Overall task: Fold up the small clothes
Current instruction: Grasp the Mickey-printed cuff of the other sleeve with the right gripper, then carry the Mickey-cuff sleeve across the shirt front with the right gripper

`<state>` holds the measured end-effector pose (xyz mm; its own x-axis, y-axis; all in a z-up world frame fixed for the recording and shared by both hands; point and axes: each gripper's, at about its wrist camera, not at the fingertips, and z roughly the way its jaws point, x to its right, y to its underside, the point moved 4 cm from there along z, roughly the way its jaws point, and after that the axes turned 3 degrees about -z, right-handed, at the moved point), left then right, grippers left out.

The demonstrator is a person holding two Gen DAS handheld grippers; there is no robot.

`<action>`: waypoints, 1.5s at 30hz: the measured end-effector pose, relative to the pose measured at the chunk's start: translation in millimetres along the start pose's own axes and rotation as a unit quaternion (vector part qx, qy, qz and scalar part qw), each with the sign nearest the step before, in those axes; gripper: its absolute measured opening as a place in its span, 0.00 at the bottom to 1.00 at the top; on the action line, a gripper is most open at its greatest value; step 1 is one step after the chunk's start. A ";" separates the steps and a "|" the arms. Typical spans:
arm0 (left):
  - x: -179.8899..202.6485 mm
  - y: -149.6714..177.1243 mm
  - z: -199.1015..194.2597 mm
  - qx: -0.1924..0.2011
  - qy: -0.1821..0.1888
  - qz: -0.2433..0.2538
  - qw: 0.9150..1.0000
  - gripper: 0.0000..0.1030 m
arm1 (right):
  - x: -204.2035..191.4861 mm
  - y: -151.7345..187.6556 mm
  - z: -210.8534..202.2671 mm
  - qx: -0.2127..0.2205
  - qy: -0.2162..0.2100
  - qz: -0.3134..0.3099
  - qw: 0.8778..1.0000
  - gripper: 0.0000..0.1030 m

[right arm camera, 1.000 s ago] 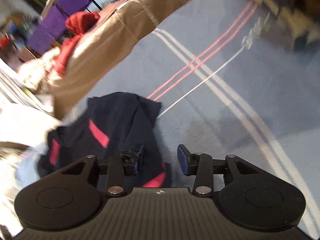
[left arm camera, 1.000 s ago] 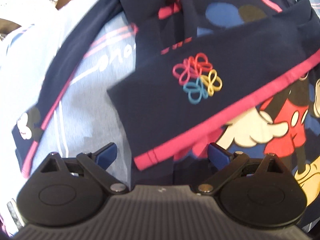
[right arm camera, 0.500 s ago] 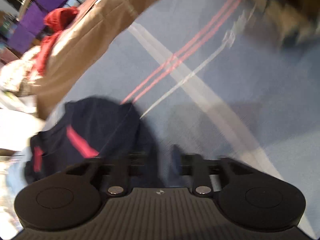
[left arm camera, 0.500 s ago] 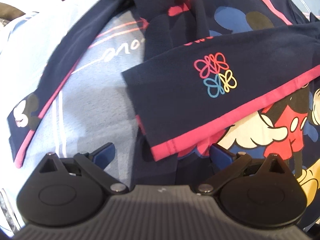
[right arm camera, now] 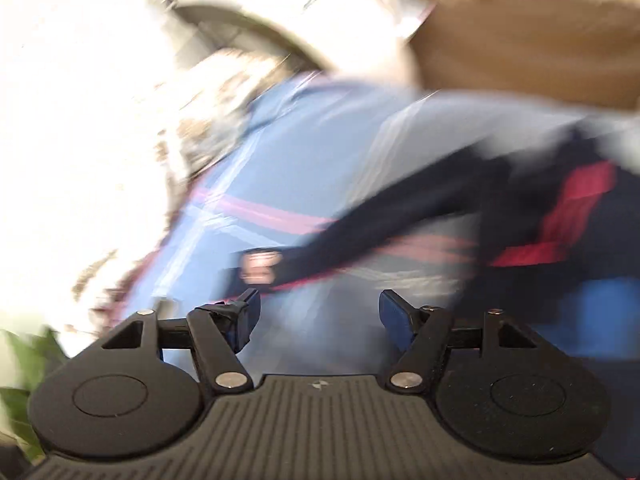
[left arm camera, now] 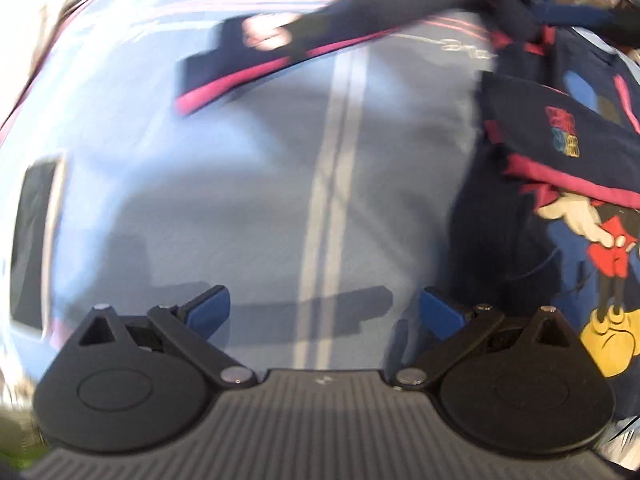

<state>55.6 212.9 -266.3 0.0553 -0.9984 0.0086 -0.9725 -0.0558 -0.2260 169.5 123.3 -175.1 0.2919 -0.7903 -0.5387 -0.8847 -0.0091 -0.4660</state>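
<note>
A small navy shirt (left arm camera: 560, 184) with pink trim and a cartoon mouse print lies on a light blue striped sheet (left arm camera: 280, 184). One sleeve is folded across its chest. The other sleeve (left arm camera: 288, 48) stretches out to the left, its pink cuff flat on the sheet. My left gripper (left arm camera: 324, 312) is open and empty over bare sheet, left of the shirt's body. My right gripper (right arm camera: 320, 312) is open and empty, just short of the outstretched sleeve (right arm camera: 360, 240) and its cuff. The right wrist view is heavily blurred.
A dark flat rectangular object (left arm camera: 36, 240) lies at the sheet's left edge. A tan cushion or blanket (right arm camera: 540, 48) with red cloth sits beyond the shirt. White cluttered items (right arm camera: 100, 100) lie off the sheet's edge.
My left gripper has swung left, off the shirt, over bare sheet. My right gripper has opened wider and swung round to face the outstretched sleeve.
</note>
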 end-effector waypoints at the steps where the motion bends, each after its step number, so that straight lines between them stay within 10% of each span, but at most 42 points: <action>1: -9.0 5.4 -2.0 0.001 -0.002 -0.014 1.000 1.00 | -14.6 -1.5 26.5 -0.017 -0.020 0.017 1.000 1.00; 9: -55.3 42.2 1.6 -0.020 0.003 -0.095 0.995 1.00 | -110.0 14.4 160.3 -0.052 0.097 -0.068 0.992 1.00; 15: -77.2 59.1 4.1 -0.027 -0.009 -0.114 0.993 1.00 | -118.1 37.1 211.8 -0.086 0.200 -0.267 0.939 1.00; 17: -80.4 57.7 3.4 -0.025 -0.004 -0.125 0.992 1.00 | -109.1 30.1 205.3 -0.079 0.203 -0.246 0.944 0.71; 18: -82.1 57.6 2.3 -0.025 -0.004 -0.128 0.991 1.00 | -102.7 24.7 198.8 -0.071 0.202 -0.230 0.949 0.29; 22: -75.2 46.1 5.2 -0.022 -0.003 -0.116 0.993 1.00 | -73.4 2.9 178.7 -0.047 0.150 -0.134 0.979 0.14; 28: -58.5 23.9 1.9 -0.002 0.015 -0.086 0.996 1.00 | -44.6 -26.0 80.1 0.050 0.011 0.037 0.998 0.15; 34: -8.1 -15.6 -4.6 0.023 0.050 -0.017 0.998 1.00 | -51.5 -36.1 -101.1 0.178 -0.159 0.108 0.965 0.15; 41: 67.3 -58.9 -12.1 0.035 0.091 0.058 0.994 1.00 | 42.0 80.9 -317.2 0.303 0.038 0.235 0.923 0.15; 45: 100.8 -75.0 -4.7 0.023 0.106 0.079 0.991 1.00 | 79.6 155.1 -316.6 0.286 0.132 0.308 0.898 0.15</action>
<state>133.0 116.4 -243.9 -0.1505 -0.9732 0.1738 -0.9536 0.0966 -0.2853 -59.6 -135.0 -68.1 -0.3519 -0.6558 -0.6679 -0.4959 0.7358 -0.4612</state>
